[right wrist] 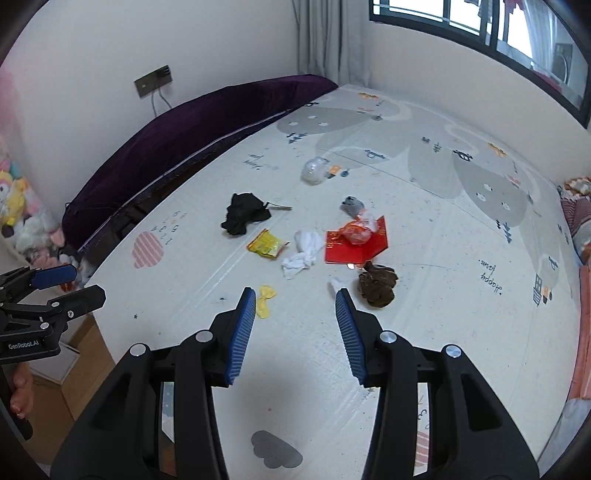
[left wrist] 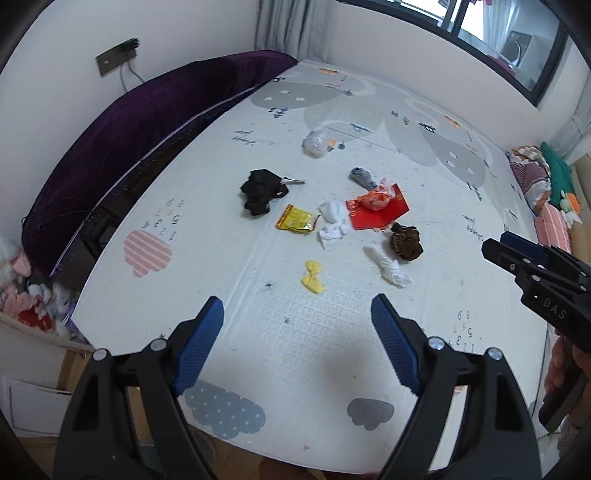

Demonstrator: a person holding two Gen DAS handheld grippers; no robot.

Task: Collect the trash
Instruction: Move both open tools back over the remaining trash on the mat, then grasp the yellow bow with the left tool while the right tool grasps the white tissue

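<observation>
I am looking down at a pale play mat [left wrist: 258,258] printed with clouds and numbers, spread across a room with white walls, a dark-framed window [right wrist: 480,22] and a long purple cushion [left wrist: 129,140] along the mat's left edge. Soft toys [right wrist: 14,206] are heaped in the near left corner.

The trash lies scattered mid-mat, well ahead of both tools: a black crumpled cloth [left wrist: 260,192], a yellow wrapper [left wrist: 295,219] just beside a white tissue wad [left wrist: 332,221], a red envelope [left wrist: 380,214] with an orange-and-clear plastic bag [left wrist: 375,197] on top, a brown crumpled lump [left wrist: 406,242], a twisted white tissue [left wrist: 388,267], a small yellow bow [left wrist: 313,277], a grey scrap [left wrist: 362,177] and a clear plastic ball [left wrist: 316,142] farther back.

My left gripper [left wrist: 297,314] hangs above the mat's near part with its blue pads spread wide, nothing between them. My right gripper [right wrist: 295,308] is released too, partly spread and empty; the yellow bow peeks out past its left pad.
</observation>
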